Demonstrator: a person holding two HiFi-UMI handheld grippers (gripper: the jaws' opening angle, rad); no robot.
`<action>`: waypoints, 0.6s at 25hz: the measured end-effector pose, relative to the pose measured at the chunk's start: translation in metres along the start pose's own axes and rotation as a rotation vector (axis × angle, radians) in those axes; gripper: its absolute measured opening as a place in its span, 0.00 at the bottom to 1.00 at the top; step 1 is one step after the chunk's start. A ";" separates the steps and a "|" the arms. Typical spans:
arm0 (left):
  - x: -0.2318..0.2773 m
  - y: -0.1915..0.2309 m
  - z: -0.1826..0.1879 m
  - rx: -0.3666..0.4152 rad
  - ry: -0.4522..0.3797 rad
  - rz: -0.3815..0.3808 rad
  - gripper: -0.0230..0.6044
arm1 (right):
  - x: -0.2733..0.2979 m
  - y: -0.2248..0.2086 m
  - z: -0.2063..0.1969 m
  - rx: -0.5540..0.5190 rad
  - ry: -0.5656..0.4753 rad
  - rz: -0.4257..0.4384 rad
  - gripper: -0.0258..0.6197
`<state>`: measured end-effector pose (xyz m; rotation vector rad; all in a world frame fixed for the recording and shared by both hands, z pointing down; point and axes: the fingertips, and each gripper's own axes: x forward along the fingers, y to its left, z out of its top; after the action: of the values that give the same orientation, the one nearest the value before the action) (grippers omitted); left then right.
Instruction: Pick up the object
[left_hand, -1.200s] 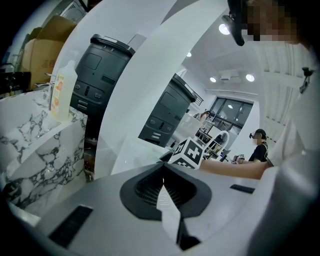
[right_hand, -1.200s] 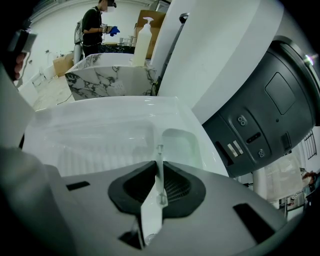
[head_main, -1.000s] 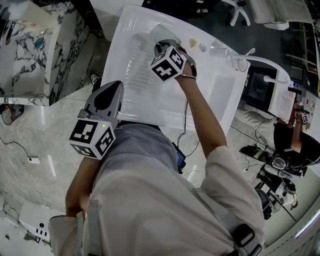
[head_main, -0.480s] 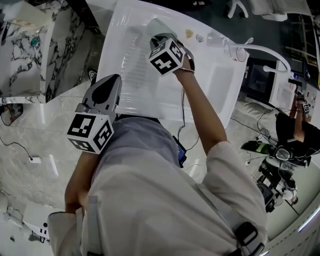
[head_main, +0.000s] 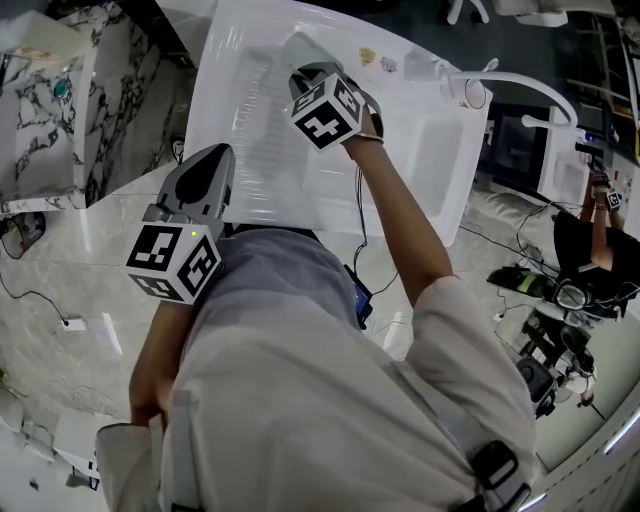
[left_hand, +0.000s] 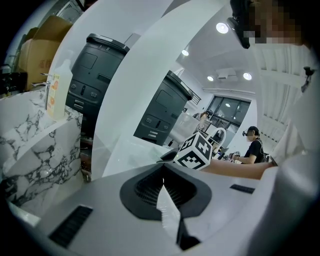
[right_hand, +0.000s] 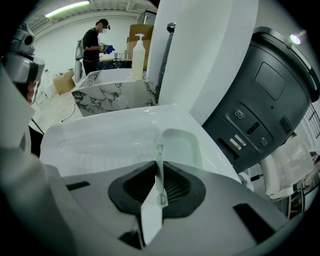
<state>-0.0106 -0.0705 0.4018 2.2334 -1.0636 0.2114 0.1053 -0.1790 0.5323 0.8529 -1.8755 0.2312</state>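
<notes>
I can make out no loose object to pick up. My right gripper (head_main: 302, 66) hangs over the ribbed drainboard of a white sink unit (head_main: 420, 150), just short of a small rounded recess (right_hand: 182, 145) moulded into the unit. In the right gripper view its jaws (right_hand: 159, 150) are shut, with only a thin pale sliver along the seam. My left gripper (head_main: 214, 152) is held at the unit's near edge, close to my body. Its jaws (left_hand: 162, 182) are shut too, with nothing between them.
A white faucet (head_main: 520, 85) arches over the unit's right end. A marble-patterned block (head_main: 50, 100) carrying a bottle (right_hand: 138, 57) stands to the left. A dark grey machine (right_hand: 270, 100) rises behind the unit. Another person (head_main: 590, 250) works at the right; cables lie on the floor.
My right gripper has drifted a little left and farther out over the drainboard, toward the recess. The left gripper has shifted slightly left. Both stay shut.
</notes>
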 end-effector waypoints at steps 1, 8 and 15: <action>0.000 0.000 0.000 0.001 -0.001 0.001 0.05 | -0.001 0.001 0.000 -0.003 -0.003 0.002 0.11; -0.002 -0.001 0.000 0.006 -0.008 0.008 0.05 | -0.012 0.011 0.002 0.065 -0.059 0.031 0.11; -0.007 -0.002 0.000 0.005 -0.019 0.020 0.05 | -0.025 0.020 0.000 0.187 -0.107 0.076 0.11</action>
<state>-0.0134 -0.0651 0.3985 2.2341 -1.0974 0.2029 0.0982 -0.1533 0.5151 0.9365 -2.0116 0.4202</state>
